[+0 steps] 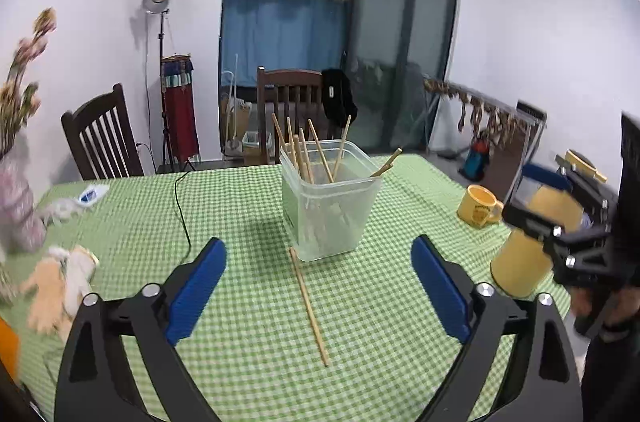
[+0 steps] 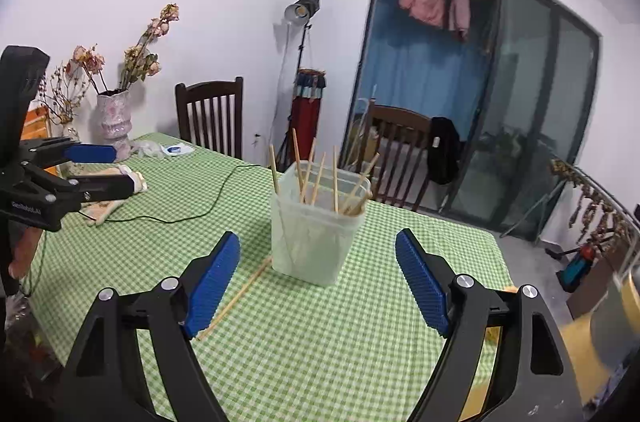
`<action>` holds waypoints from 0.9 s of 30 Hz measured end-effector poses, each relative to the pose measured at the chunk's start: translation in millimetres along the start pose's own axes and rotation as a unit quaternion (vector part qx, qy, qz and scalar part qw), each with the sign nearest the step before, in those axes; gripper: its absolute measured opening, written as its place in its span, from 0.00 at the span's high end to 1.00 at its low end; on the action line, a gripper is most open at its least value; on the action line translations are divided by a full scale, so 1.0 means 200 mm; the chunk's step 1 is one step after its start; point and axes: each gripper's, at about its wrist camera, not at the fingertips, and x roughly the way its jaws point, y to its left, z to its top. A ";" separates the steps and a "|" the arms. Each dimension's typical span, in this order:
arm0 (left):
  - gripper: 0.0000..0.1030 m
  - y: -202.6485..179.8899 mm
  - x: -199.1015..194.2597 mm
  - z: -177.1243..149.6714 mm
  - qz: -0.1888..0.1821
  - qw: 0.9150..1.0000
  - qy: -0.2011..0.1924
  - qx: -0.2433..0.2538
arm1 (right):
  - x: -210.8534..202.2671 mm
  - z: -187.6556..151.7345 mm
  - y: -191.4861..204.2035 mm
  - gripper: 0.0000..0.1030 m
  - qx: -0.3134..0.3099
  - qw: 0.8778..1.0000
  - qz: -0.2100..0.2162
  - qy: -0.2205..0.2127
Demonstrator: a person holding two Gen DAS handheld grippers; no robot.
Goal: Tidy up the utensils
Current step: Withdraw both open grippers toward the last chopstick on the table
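Both claws — left claw, right claw — hang spread, empty; grabbing the loose chopstick clumsily could topple the light plastic container beside it.

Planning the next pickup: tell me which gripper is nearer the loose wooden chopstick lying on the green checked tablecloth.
Left. The left gripper straddles the loose wooden chopstick, open, nothing held. The right gripper hangs open to its right; the stick passes behind its left finger.
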 end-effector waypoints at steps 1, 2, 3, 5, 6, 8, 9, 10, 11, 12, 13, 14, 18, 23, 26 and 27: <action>0.07 0.00 -0.01 -0.05 -0.001 1.000 -0.010 -0.007 | -0.02 -0.04 0.01 0.24 0.003 1.000 -0.005 -0.004; 0.07 0.00 0.00 -0.10 0.007 1.000 -0.014 -0.009 | -0.04 -0.08 0.03 0.22 0.011 1.000 -0.013 -0.010; 0.07 0.00 0.01 -0.13 0.015 1.000 -0.014 -0.005 | -0.05 -0.13 0.04 0.21 0.016 0.999 -0.025 -0.014; 0.07 0.00 0.02 -0.22 0.035 0.999 -0.015 0.006 | -0.08 -0.20 0.05 0.21 0.027 0.999 -0.038 -0.018; 0.07 -0.01 0.02 -0.26 0.040 0.999 -0.019 0.009 | -0.10 -0.23 0.06 0.21 0.030 0.999 -0.041 -0.017; 0.07 -0.02 0.03 -0.32 0.042 0.999 -0.019 0.017 | -0.13 -0.29 0.07 0.21 0.036 0.998 -0.048 -0.024; 0.07 -0.03 0.04 -0.37 0.039 0.999 -0.022 0.026 | -0.15 -0.33 0.08 0.21 0.042 0.998 -0.049 -0.028; 0.07 -0.04 0.04 -0.40 0.041 0.998 -0.024 0.033 | -0.16 -0.34 0.08 0.21 0.046 0.997 -0.049 -0.031; 0.07 -0.06 0.05 -0.43 0.048 0.998 -0.030 0.039 | -0.18 -0.36 0.09 0.20 0.049 0.997 -0.047 -0.037; 0.07 -0.07 0.04 -0.47 0.053 0.997 -0.039 0.045 | -0.19 -0.39 0.09 0.19 0.050 0.997 -0.046 -0.046; 0.07 -0.08 0.03 -0.51 0.057 0.996 -0.052 0.051 | -0.20 -0.41 0.10 0.19 0.051 0.996 -0.044 -0.055; 0.07 -0.09 0.02 -0.54 0.059 0.995 -0.062 0.054 | -0.21 -0.42 0.10 0.19 0.054 0.996 -0.043 -0.061; 0.07 -0.11 0.02 -0.69 0.056 0.993 -0.072 0.077 | -0.17 -0.55 0.15 0.18 0.088 0.994 -0.031 -0.054; 0.07 -0.07 0.12 -0.87 0.069 0.994 -0.016 0.081 | -0.01 -0.68 0.27 0.18 0.064 0.997 -0.028 0.021; 0.07 -0.01 0.20 -0.93 0.072 0.995 0.025 0.058 | 0.05 -0.70 0.33 0.18 0.050 0.997 -0.023 0.045; 0.07 0.01 0.23 -0.94 0.076 0.995 0.039 0.050 | 0.06 -0.70 0.34 0.18 0.049 0.997 -0.018 0.050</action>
